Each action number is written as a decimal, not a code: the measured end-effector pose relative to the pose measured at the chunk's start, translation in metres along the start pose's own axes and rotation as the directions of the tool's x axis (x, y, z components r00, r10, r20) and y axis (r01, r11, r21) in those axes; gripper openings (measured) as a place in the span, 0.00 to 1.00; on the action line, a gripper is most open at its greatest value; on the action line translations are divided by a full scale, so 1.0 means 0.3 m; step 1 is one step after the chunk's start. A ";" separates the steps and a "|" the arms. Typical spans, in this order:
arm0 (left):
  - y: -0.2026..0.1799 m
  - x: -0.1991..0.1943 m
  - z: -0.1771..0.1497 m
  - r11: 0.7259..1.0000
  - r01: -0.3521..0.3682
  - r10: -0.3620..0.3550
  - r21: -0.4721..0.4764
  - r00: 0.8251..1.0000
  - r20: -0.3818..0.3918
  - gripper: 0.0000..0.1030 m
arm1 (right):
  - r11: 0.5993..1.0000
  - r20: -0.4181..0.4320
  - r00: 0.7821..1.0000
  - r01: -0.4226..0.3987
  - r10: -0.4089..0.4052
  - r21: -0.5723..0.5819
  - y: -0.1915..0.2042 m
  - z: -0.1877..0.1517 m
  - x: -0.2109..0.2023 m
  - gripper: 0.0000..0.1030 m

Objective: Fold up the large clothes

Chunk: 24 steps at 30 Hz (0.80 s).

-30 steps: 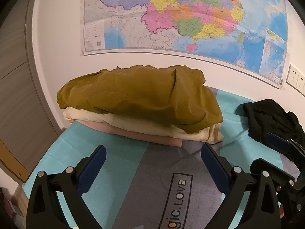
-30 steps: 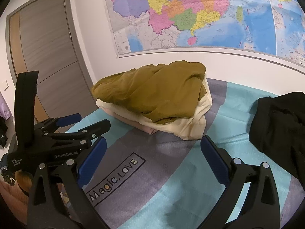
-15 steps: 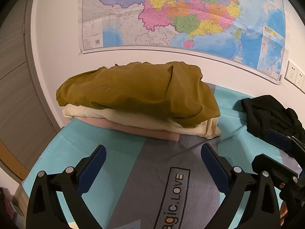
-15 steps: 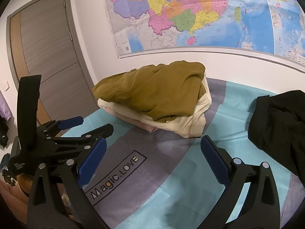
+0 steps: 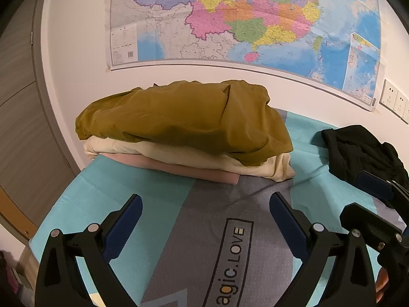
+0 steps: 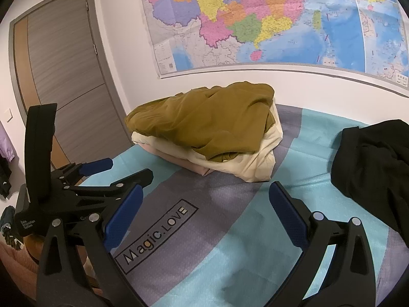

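Meanwhile, both tools idle above the mat

Left hand-held gripper [image 5: 204, 211] and right hand-held gripper [image 6: 205, 200] hover level, jaws spread wide, holding nothing. Folded clothes [image 5: 184, 130] sit stacked by the wall; a black garment [image 6: 373, 158] lies crumpled at right.

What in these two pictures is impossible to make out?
- Black garment: its shape; cut off by the right edge in the right wrist view, partly behind the right tool in the left wrist view.
- Pink garment: mostly buried under the cream garment and olive garment.
- Map: lettering too small to read.
- Mat logo: first letters cut off, left wrist view.
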<state>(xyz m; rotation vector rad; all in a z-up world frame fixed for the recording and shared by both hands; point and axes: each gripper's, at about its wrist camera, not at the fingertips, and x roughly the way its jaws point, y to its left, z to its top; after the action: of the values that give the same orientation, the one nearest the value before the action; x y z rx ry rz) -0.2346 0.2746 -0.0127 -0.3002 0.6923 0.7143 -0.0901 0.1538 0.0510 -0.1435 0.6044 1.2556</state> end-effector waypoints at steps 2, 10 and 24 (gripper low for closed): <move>-0.001 -0.002 -0.002 1.000 0.001 -0.001 0.001 1.000 0.001 0.93 | 1.000 0.001 1.000 0.001 -0.001 -0.001 0.002 -0.002 -0.001 0.94; -0.007 0.000 -0.005 1.000 0.004 -0.004 0.004 1.000 -0.003 0.93 | 1.000 -0.004 1.000 -0.003 0.003 0.005 0.002 -0.010 -0.002 0.94; -0.011 0.002 -0.012 1.000 0.004 -0.004 0.006 1.000 -0.010 0.93 | 1.000 -0.010 1.000 -0.007 0.007 0.011 0.003 -0.017 -0.001 0.94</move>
<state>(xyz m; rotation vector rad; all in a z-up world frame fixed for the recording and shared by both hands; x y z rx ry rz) -0.2336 0.2709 -0.0158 -0.2998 0.7025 0.7069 -0.0929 0.1518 0.0469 -0.1395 0.6209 1.2586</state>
